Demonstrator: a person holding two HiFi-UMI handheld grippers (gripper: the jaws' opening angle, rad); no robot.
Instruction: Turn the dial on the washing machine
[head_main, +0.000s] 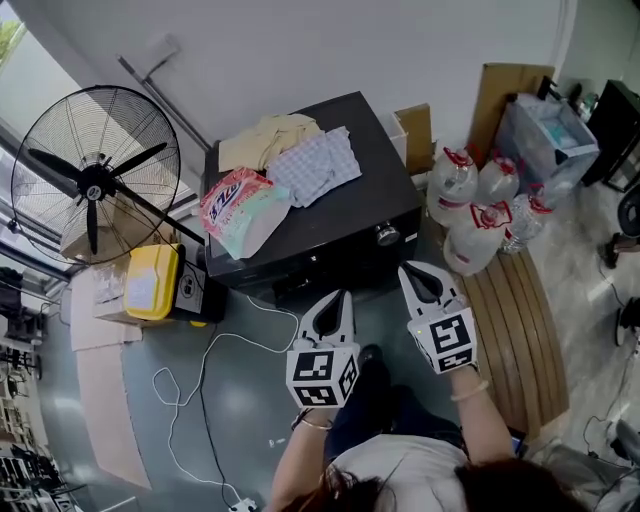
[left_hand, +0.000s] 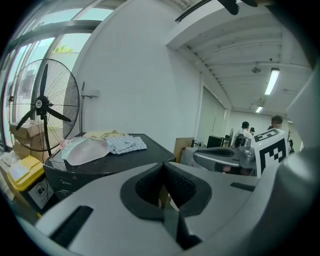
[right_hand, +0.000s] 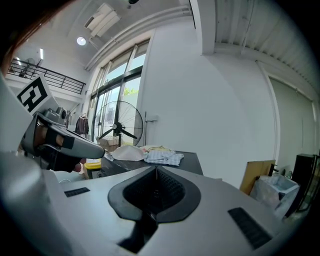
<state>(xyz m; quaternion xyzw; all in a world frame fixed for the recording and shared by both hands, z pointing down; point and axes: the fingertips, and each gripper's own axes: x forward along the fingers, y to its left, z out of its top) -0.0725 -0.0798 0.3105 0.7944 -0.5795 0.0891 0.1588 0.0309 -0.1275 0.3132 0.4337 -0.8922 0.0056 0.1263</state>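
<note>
The dial (head_main: 387, 234) is a small silver knob on the front face of the black washing machine (head_main: 372, 160), near its right corner and just below the lid edge. It stands clear of both tools, with nobody touching it. The right gripper (head_main: 405, 266) points toward that corner and is the nearer of the two to the knob, its jaws pressed together with nothing between them. The left gripper (head_main: 345, 294) hangs beside it, lower on the machine's front, its jaws likewise closed and empty. On the lid lie a checked cloth (head_main: 317, 165), a pale yellow garment (head_main: 268, 135) behind it, and a pink and green plastic bag (head_main: 240, 207) that overhangs the front left edge. To the machine's left a big standing fan (head_main: 95, 180) faces the room, with a yellow box (head_main: 153, 282) on the floor below it and a white cable (head_main: 200, 380) looping across the grey floor. To the right are several large water bottles (head_main: 475, 210) and a wooden slatted bench (head_main: 515, 330).
</note>
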